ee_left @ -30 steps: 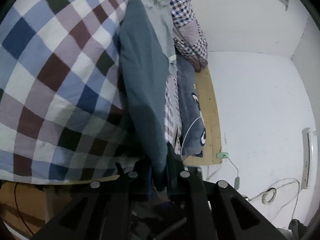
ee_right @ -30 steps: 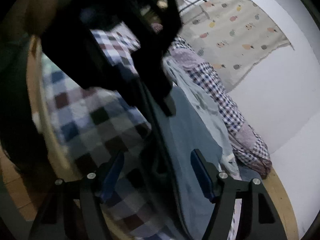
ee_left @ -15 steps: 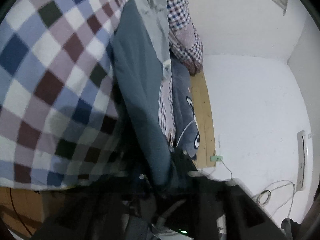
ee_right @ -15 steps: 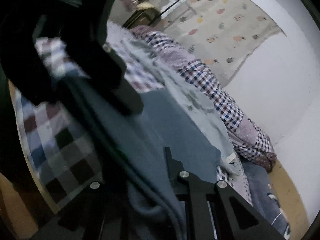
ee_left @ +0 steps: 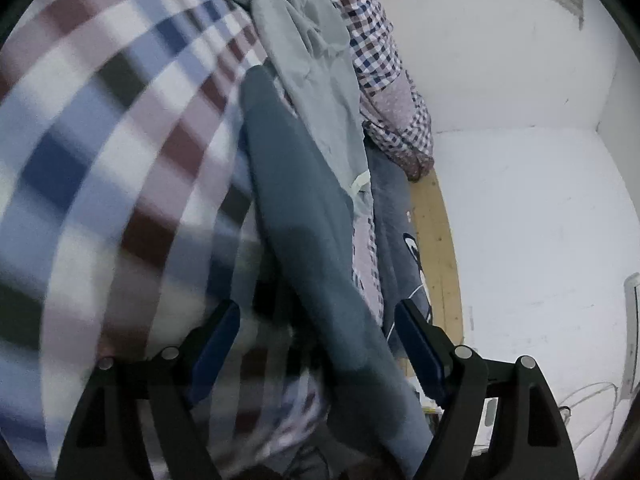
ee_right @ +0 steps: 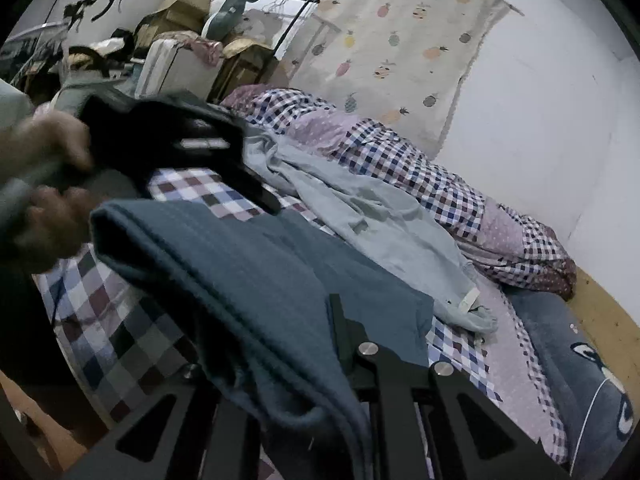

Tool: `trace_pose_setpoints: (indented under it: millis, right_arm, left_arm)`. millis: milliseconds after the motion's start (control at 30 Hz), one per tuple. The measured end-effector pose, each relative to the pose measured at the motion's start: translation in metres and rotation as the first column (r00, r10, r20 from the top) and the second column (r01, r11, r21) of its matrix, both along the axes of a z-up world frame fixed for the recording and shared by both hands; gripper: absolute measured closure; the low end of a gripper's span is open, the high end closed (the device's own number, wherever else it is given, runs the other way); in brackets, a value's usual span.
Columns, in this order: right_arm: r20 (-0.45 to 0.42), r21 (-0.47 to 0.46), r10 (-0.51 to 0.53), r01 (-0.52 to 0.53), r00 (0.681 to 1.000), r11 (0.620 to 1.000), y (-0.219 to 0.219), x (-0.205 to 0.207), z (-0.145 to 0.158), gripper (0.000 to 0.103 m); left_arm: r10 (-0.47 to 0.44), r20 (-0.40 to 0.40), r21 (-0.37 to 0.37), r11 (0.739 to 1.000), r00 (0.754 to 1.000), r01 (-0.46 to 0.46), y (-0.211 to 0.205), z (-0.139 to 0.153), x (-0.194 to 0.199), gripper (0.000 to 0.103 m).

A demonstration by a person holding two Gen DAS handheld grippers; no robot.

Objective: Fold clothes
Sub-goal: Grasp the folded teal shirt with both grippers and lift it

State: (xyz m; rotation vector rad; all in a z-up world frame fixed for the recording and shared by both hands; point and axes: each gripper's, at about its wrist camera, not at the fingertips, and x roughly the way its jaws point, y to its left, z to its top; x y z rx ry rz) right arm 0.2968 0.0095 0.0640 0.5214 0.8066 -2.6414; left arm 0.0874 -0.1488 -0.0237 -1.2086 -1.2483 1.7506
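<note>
Both wrist views sit close over the checked bedsheet (ee_left: 100,152), left looking along it toward the white wall (ee_left: 520,220), right toward the upper-left clutter; both share the blue garment (ee_right: 256,280) at frame centre

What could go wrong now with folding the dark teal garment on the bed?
The left gripper stands open, so the dark teal garment hangs from the right gripper alone and may slide or bunch. It also lies against the pale grey garment, which a further pull might drag along.
</note>
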Motion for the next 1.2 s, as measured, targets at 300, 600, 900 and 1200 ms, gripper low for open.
trace_pose_setpoints:
  millis: [300,600,900,1200]
  right_arm:
    - [0.007,-0.082,-0.003,0.003,1.000,0.997,0.015,-0.001,0.013,0.094]
    - [0.018,-0.143,-0.009,0.012,1.000,0.990,0.030,-0.001,0.025,0.094]
    - [0.022,-0.184,0.003,0.001,1.000,0.983,0.041,0.004,0.039,0.095]
    - [0.014,-0.299,0.085,-0.077,0.996,0.951,0.030,-0.001,0.087,0.095]
  left_arm:
    - [-0.047,-0.026,-0.044,0.998,0.999,0.046,0.035,0.006,-0.108,0.021]
    - [-0.119,-0.022,-0.071,0.991,0.993,0.118,0.035,-0.013,-0.144,0.075]
    - [-0.092,-0.083,-0.070,0.994,0.992,0.086,0.038,0.025,-0.137,0.090]
    - [0.073,-0.191,-0.120,0.988,0.979,-0.097,-0.041,0.126,-0.092,0.091]
